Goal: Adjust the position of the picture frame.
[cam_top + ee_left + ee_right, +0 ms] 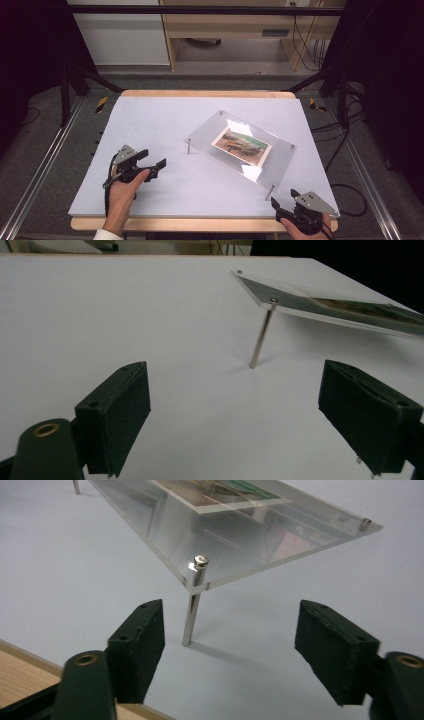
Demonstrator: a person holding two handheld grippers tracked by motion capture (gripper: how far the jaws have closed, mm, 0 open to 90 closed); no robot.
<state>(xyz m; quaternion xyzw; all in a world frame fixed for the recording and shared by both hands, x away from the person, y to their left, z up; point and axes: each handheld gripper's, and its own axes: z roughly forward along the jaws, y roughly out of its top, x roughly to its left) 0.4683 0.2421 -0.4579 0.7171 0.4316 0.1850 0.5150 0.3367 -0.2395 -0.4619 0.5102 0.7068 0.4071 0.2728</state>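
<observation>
Right tongs [285, 199] and hand cut by bottom edge, high view. Acrylic frame [260, 540] cropped at top edge, right gripper view. Picture [242, 145] detail too small to read.

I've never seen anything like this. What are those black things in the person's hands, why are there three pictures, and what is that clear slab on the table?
A person holds hand-held tongs, one per hand: the left tongs and the right tongs. One camera looks down from above; the other two ride on the tongs, looking along their black jaws. On the white table stands a clear acrylic picture frame, tilted on thin metal legs, with a small picture inside. Both tongs are open and hold nothing; each points at a leg of the frame.
</observation>
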